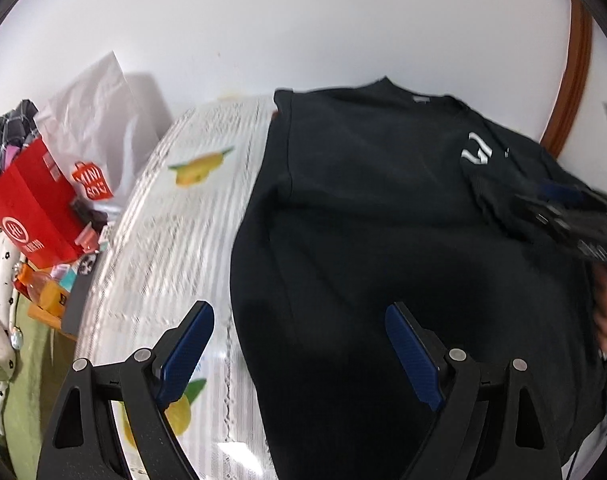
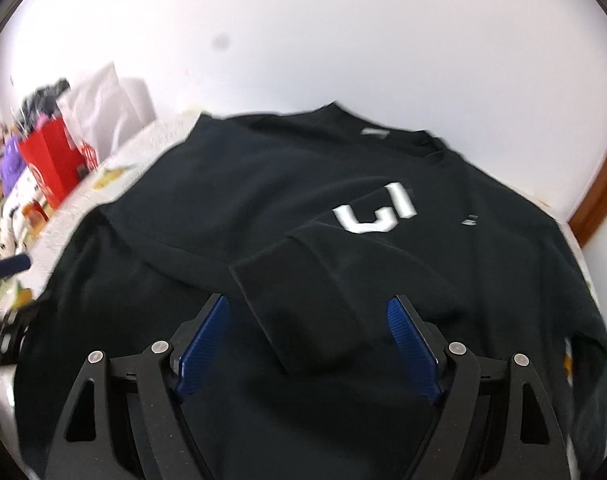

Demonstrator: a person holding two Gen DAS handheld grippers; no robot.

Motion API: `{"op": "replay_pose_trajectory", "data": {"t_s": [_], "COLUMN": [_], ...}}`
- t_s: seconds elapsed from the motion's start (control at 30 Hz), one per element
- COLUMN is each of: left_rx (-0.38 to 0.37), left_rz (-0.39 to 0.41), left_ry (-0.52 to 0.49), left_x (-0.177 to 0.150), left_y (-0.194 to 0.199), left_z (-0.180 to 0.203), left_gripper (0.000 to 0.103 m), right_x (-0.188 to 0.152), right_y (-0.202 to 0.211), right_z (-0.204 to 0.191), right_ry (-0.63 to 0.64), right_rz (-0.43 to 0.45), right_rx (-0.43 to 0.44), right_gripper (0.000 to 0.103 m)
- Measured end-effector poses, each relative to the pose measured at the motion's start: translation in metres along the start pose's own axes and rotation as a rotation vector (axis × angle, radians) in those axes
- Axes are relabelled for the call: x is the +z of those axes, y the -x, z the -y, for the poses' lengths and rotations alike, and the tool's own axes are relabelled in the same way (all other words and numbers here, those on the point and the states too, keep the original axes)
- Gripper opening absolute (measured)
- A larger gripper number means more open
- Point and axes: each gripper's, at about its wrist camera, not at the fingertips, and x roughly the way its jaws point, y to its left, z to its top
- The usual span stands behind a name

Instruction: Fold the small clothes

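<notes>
A black sweatshirt (image 1: 363, 220) with a white logo (image 1: 476, 149) lies spread on a table with a lemon-print cloth (image 1: 175, 216). Its left sleeve is folded in over the body. My left gripper (image 1: 299, 312) is open and empty above the shirt's left edge. In the right wrist view the same sweatshirt (image 2: 231, 200) fills the frame, and the right sleeve (image 2: 343, 288) lies folded across the chest below the logo (image 2: 377, 210). My right gripper (image 2: 309, 306) is open, with the sleeve cuff lying between its fingers. The right gripper also shows blurred in the left wrist view (image 1: 563, 216).
At the table's left stand a red box (image 1: 35, 208), a white Miniso bag (image 1: 95, 136) and small clutter. A green bedcover (image 1: 23, 380) lies lower left. A white wall is behind, with a brown wooden frame (image 1: 571, 76) at the right.
</notes>
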Motion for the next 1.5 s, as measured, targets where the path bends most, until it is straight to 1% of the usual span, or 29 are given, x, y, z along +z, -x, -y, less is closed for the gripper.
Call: {"op": "replay_pose_trajectory", "data": {"t_s": [0.07,0.1,0.13,0.17,0.23,0.27,0.3,0.33,0.43,0.53,0.6,0.7,0.73,0.77,0.83,0.87,0.9,0.93,1.0,1.07,1.17,1.2,1.3,1.37,1.47,1.5], "left_rx": [0.008,0.011,0.006,-0.004,-0.013,-0.014,-0.014,-0.015,-0.017,-0.019,-0.014,-0.011,-0.011,-0.011,-0.01,-0.007,-0.005,-0.004,-0.001,0.001,0.008,0.009,0.008,0.007,0.01,0.007], "left_rz": [-0.011,-0.019,-0.024,-0.029,-0.04,-0.042,-0.042,-0.042,-0.051,-0.056,-0.056,-0.054,-0.055,-0.057,-0.059,-0.06,-0.059,-0.058,-0.059,-0.059,-0.053,-0.049,-0.042,-0.041,-0.037,-0.037], "left_ry": [-0.004,-0.006,-0.006,-0.006,-0.006,-0.005,-0.003,0.001,0.018,0.041,0.049,0.054,0.055,0.056,0.057,0.055,0.053,0.05,0.046,0.041,0.028,0.023,0.017,0.024,0.026,0.027], "left_x": [-0.005,-0.008,-0.011,-0.014,-0.017,-0.019,-0.021,-0.022,-0.024,-0.027,-0.027,-0.029,-0.029,-0.029,-0.029,-0.029,-0.029,-0.029,-0.029,-0.029,-0.03,-0.031,-0.034,-0.038,-0.045,-0.047], "left_y": [-0.004,-0.007,-0.009,-0.01,-0.012,-0.013,-0.015,-0.016,-0.017,-0.018,-0.018,-0.017,-0.017,-0.016,-0.017,-0.016,-0.016,-0.015,-0.014,-0.012,-0.006,-0.003,0.006,0.012,0.018,0.019], "left_z": [0.003,0.004,0.005,0.006,0.007,0.007,0.007,0.006,0.001,-0.003,-0.004,-0.005,-0.005,-0.005,-0.004,-0.004,-0.004,-0.003,-0.004,-0.003,-0.002,-0.001,-0.003,-0.007,-0.011,-0.012], "left_gripper": [0.087,0.087,0.087,0.087,0.087,0.087,0.087,0.087,0.087,0.087,0.087,0.087,0.087,0.087,0.087,0.087,0.087,0.087,0.087,0.087,0.087,0.087,0.087,0.087,0.087,0.087], "right_x": [0.003,0.006,0.007,0.009,0.009,0.009,0.01,0.011,0.018,0.026,0.03,0.028,0.026,0.022,0.015,0.01,0.007,0.004,-0.001,-0.004,-0.007,-0.009,-0.016,-0.018,-0.024,-0.03], "right_y": [-0.014,-0.022,-0.031,-0.041,-0.048,-0.048,-0.045,-0.038,-0.017,0.009,0.022,0.028,0.027,0.025,0.021,0.021,0.022,0.022,0.02,0.011,-0.008,-0.018,-0.038,-0.029,0.005,0.013], "right_z": [-0.011,-0.016,-0.019,-0.021,-0.021,-0.019,-0.014,-0.007,0.023,0.075,0.121,0.182,0.201,0.219,0.241,0.249,0.252,0.251,0.239,0.222,0.204,0.204,0.21,0.211,0.2,0.197], "right_ry": [0.021,0.03,0.037,0.042,0.05,0.055,0.055,0.044,0.002,-0.084,-0.158,-0.271,-0.303,-0.327,-0.354,-0.37,-0.378,-0.378,-0.339,-0.268,-0.196,-0.192,-0.224,-0.239,-0.242,-0.242], "right_rz": [-0.019,-0.029,-0.044,-0.055,-0.067,-0.074,-0.072,-0.06,-0.004,0.049,0.077,0.074,0.064,0.05,0.017,0.006,0.012,0.022,0.033,0.035,-0.006,-0.029,-0.112,-0.108,-0.073,-0.061], "right_rx": [0.0,-0.014,-0.028,-0.034,-0.036,-0.01,0.025,0.061,0.054,0.023,-0.042,-0.134,-0.179,-0.25,-0.326,-0.34,-0.331,-0.313,-0.284,-0.282,-0.275,-0.284,-0.364,-0.352,-0.312,-0.298], "right_gripper": [0.081,0.081,0.078,0.073,0.031,0.024,0.009,0.008,0.007,0.007,0.007,0.008,0.009,0.01,0.017,0.018,0.022,0.03,0.043,0.043,0.043,0.043,0.043,0.043,0.045,0.049]}}
